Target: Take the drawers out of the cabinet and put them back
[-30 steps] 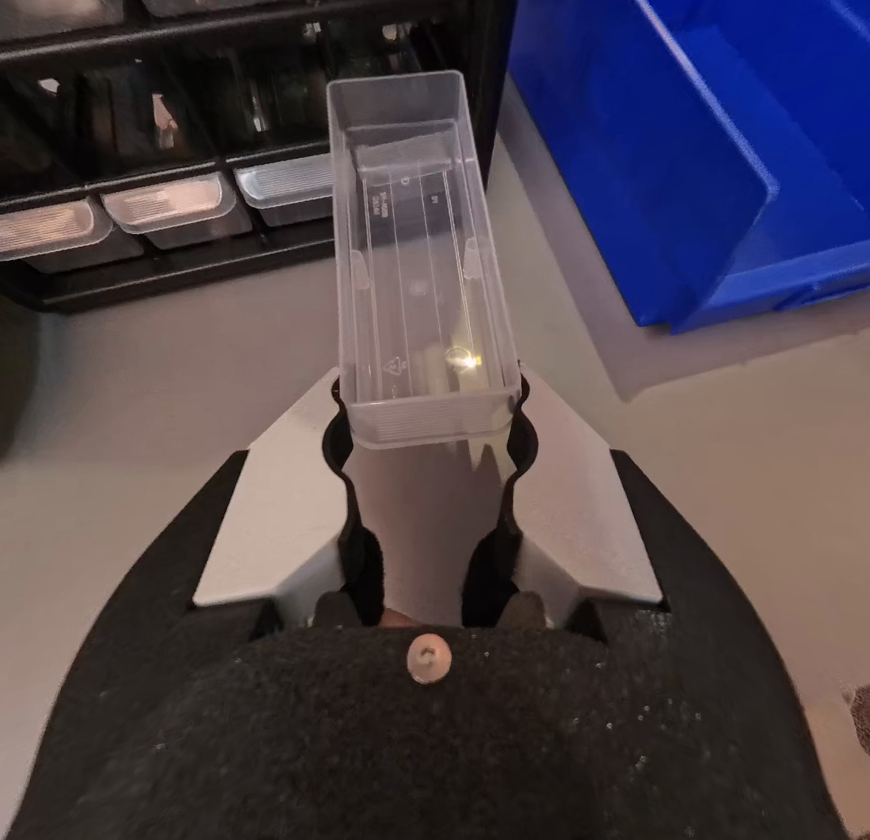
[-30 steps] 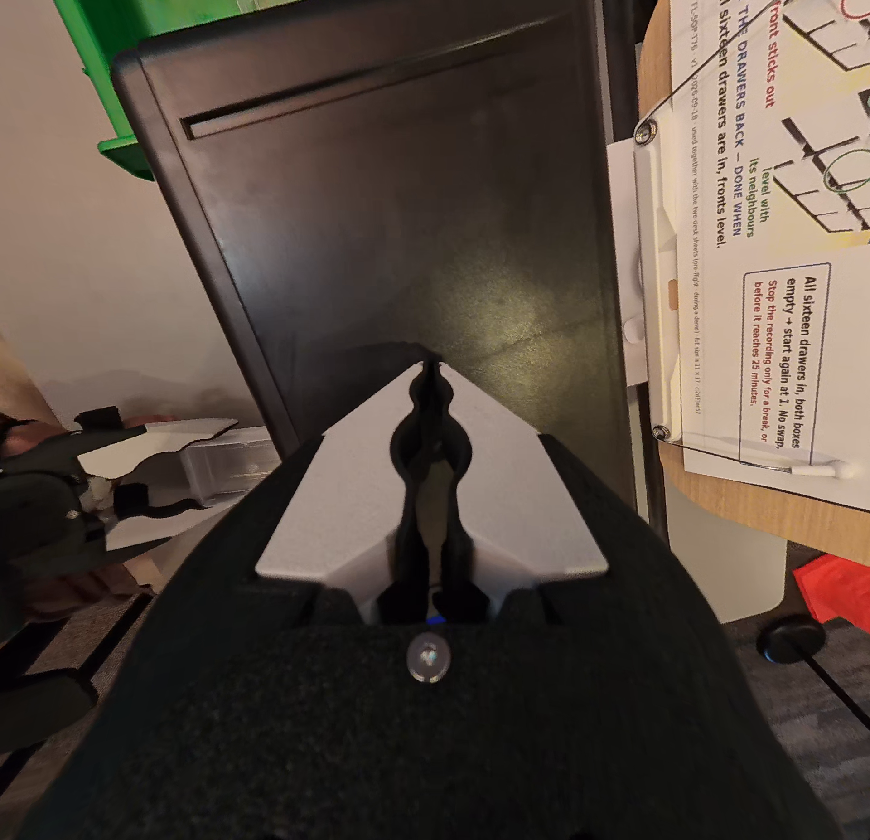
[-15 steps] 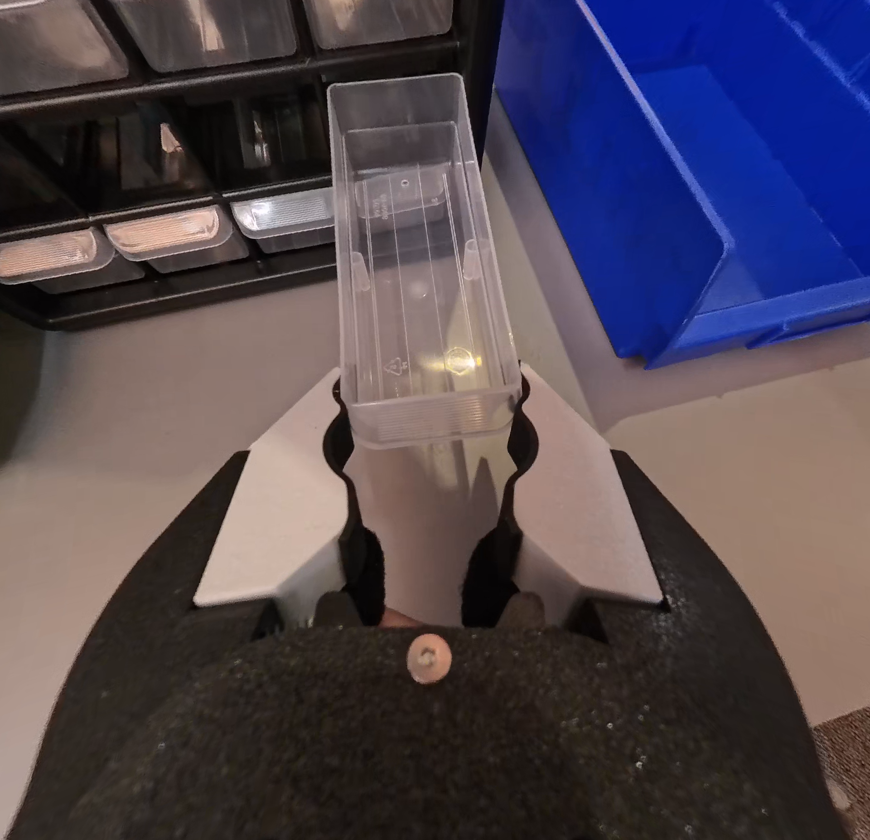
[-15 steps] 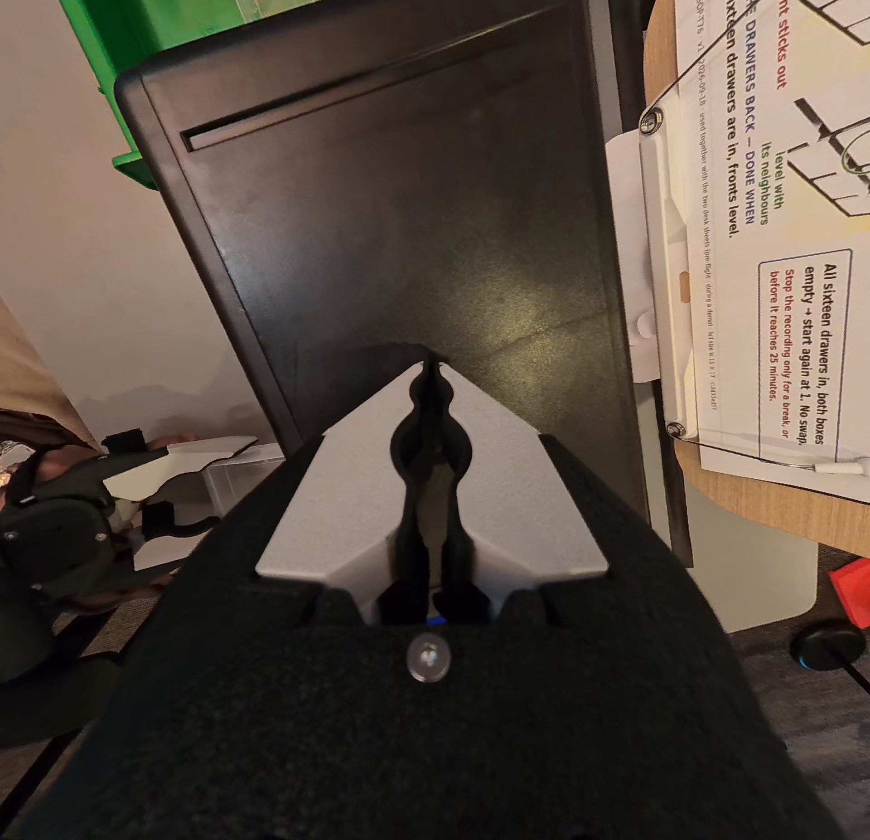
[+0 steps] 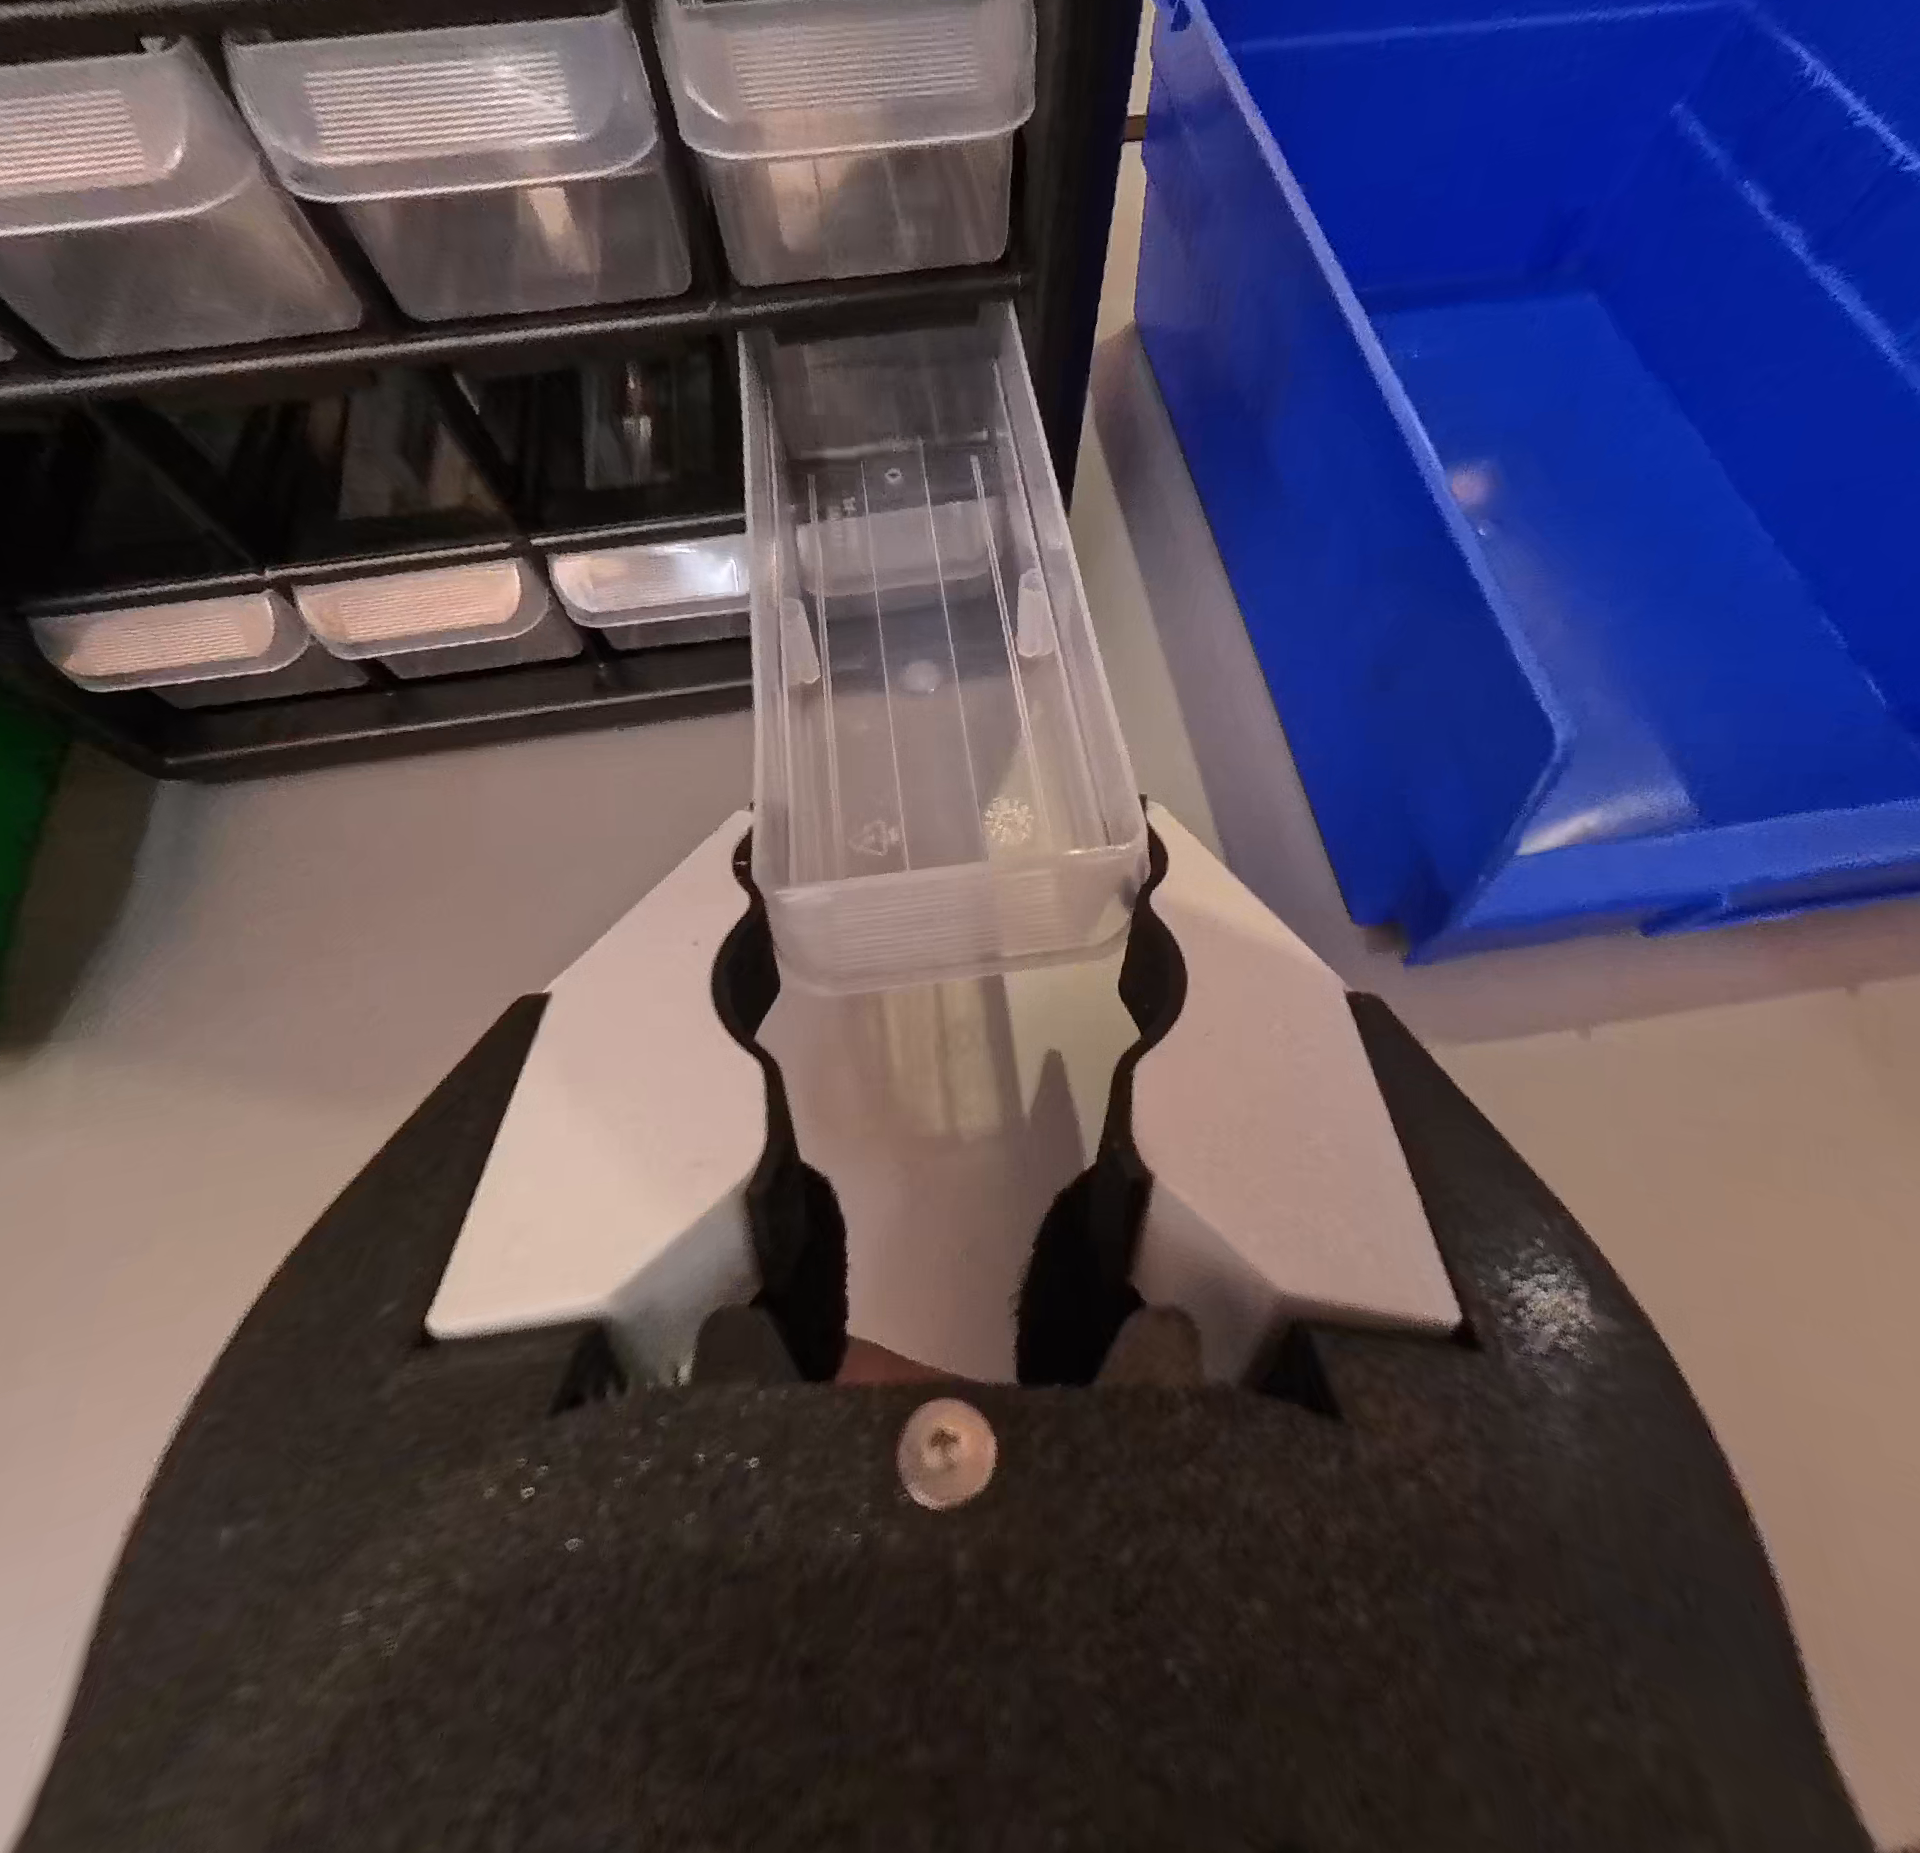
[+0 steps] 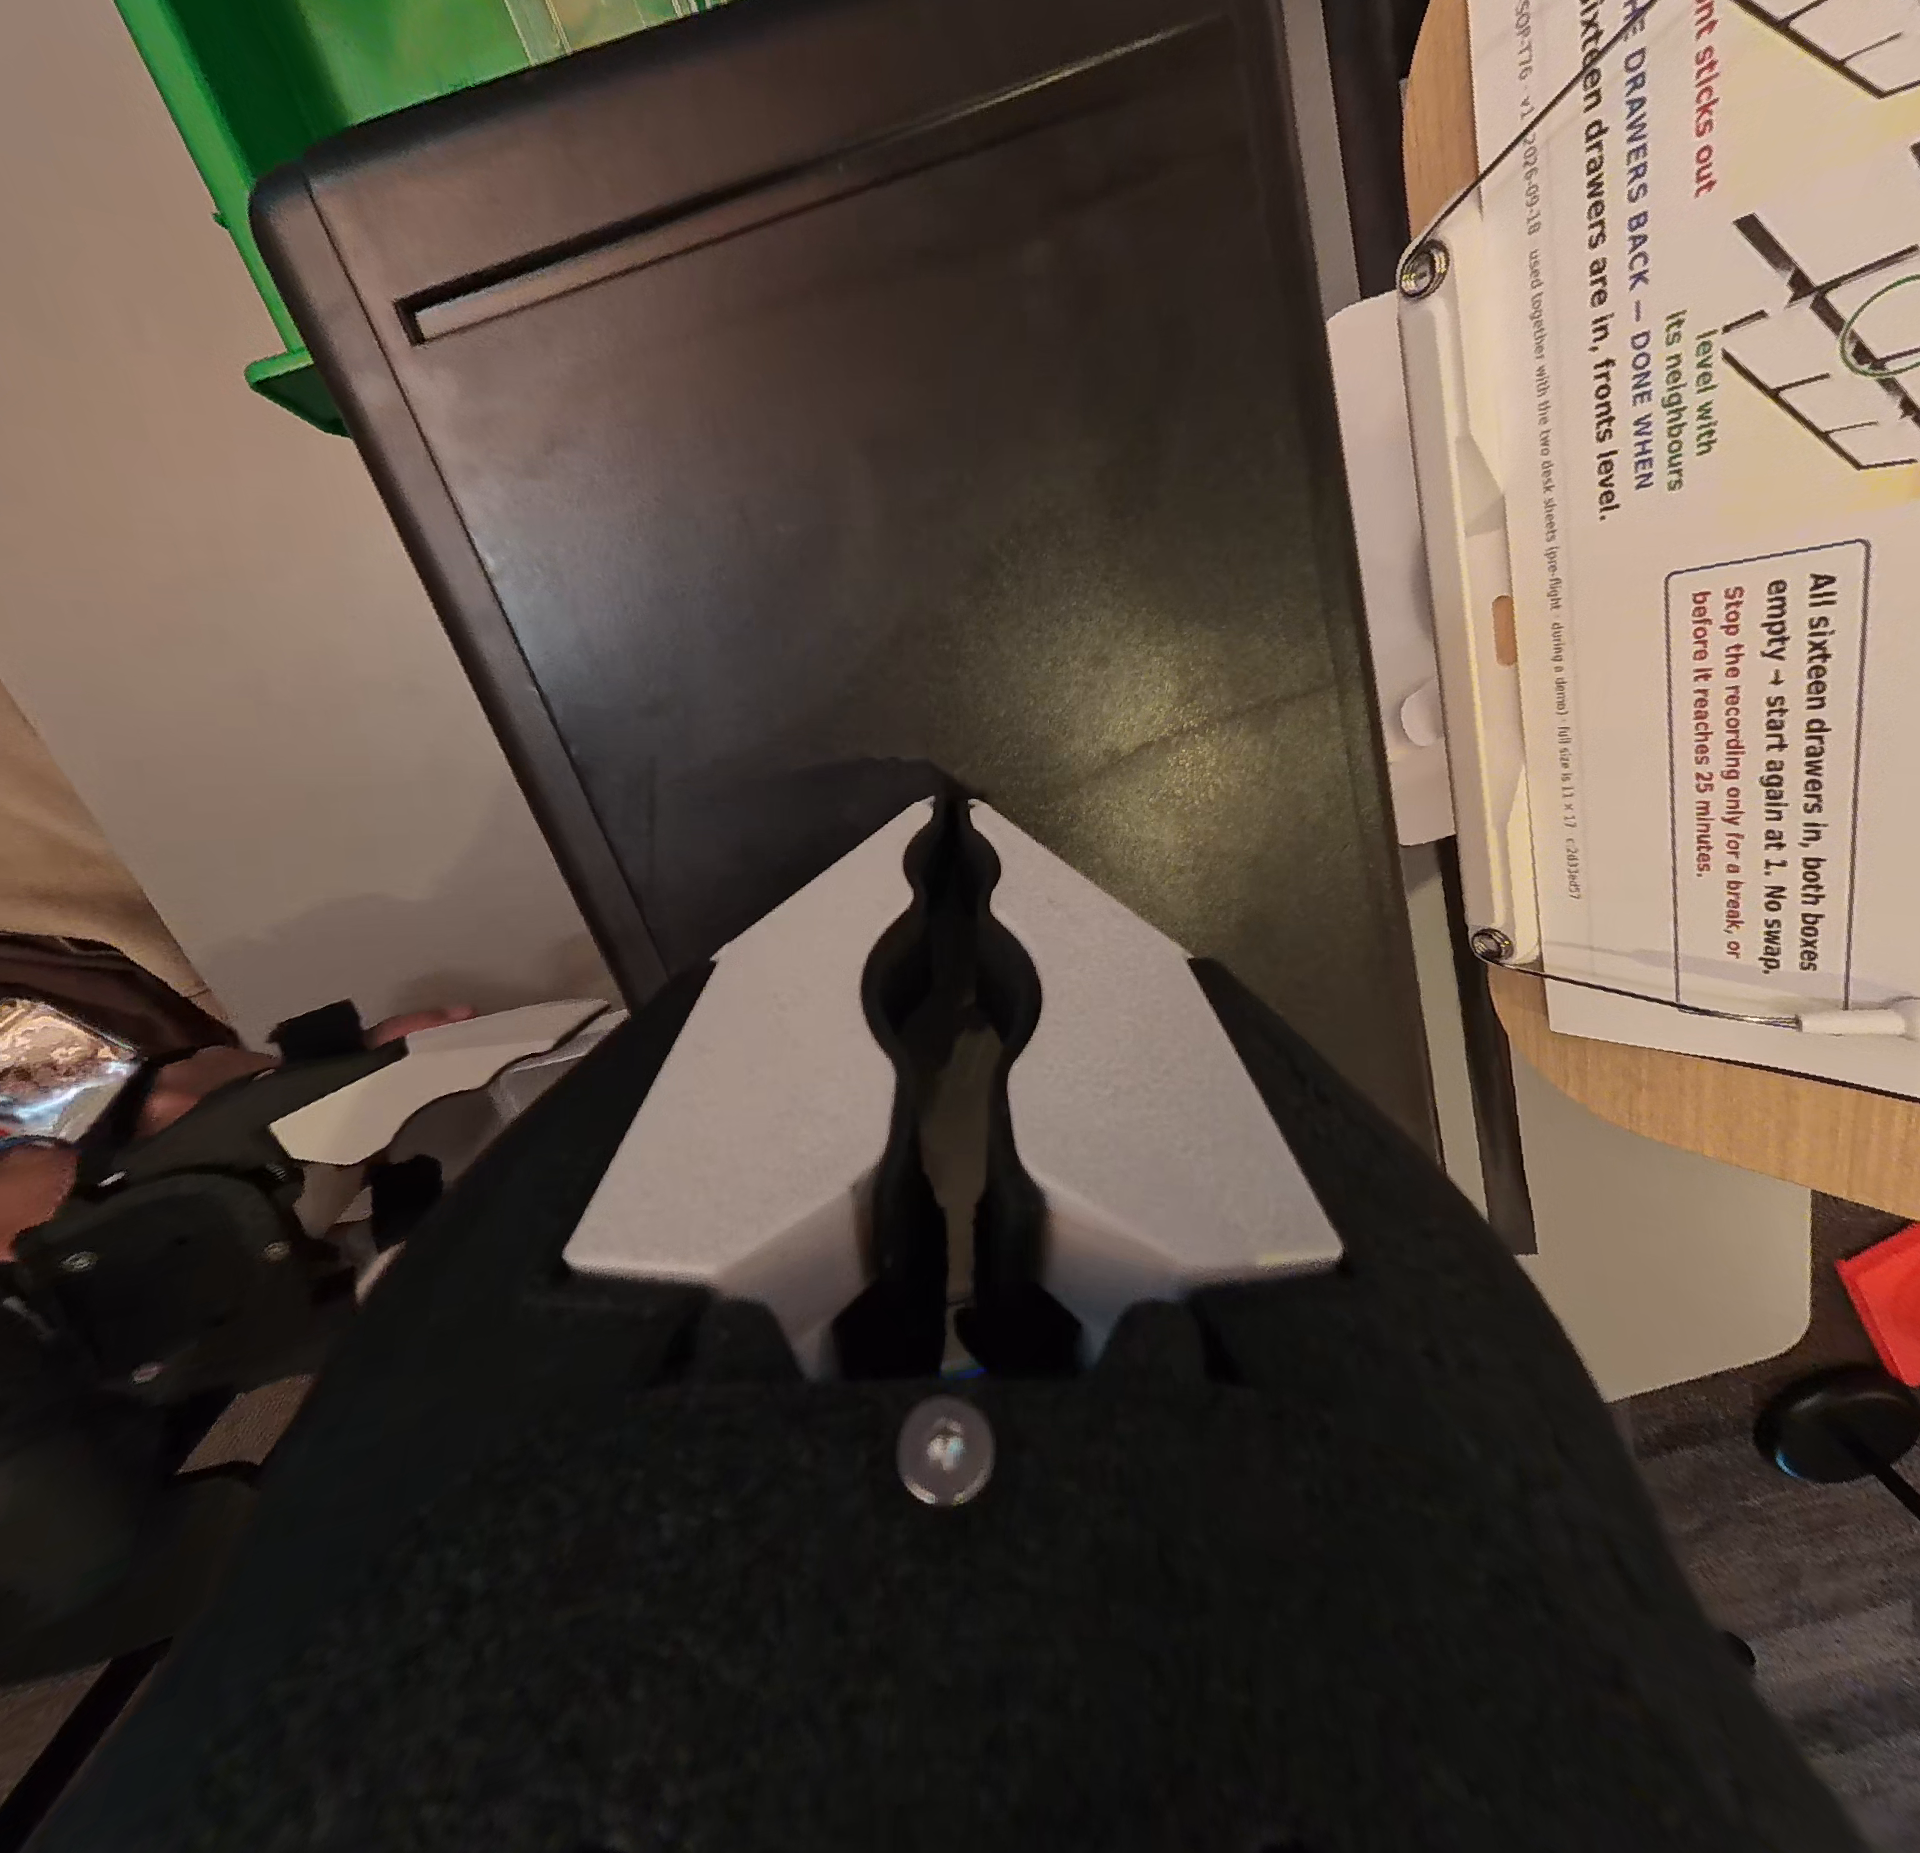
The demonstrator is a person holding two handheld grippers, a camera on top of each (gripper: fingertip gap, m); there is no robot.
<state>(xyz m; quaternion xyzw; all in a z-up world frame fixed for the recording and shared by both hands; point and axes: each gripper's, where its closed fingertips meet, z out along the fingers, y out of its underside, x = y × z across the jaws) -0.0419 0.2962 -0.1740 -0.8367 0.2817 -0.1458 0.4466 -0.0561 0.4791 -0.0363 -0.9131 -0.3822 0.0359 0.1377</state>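
The left gripper [image 5: 943,873] clamps the front of a clear drawer [image 5: 935,681], whose far end sits inside a right-column slot of the black cabinet [image 5: 623,333]. The right gripper [image 6: 948,804], fingers pressed together and empty, rests against the cabinet's dark side, beside a blue bin [image 5: 1558,515].

Each gripper has a black, grainy-textured body with one silver screw at its centre. The left gripper [image 5: 943,873] and right gripper [image 6: 951,801] carry white wedge-shaped fingers lined with wavy black pads.
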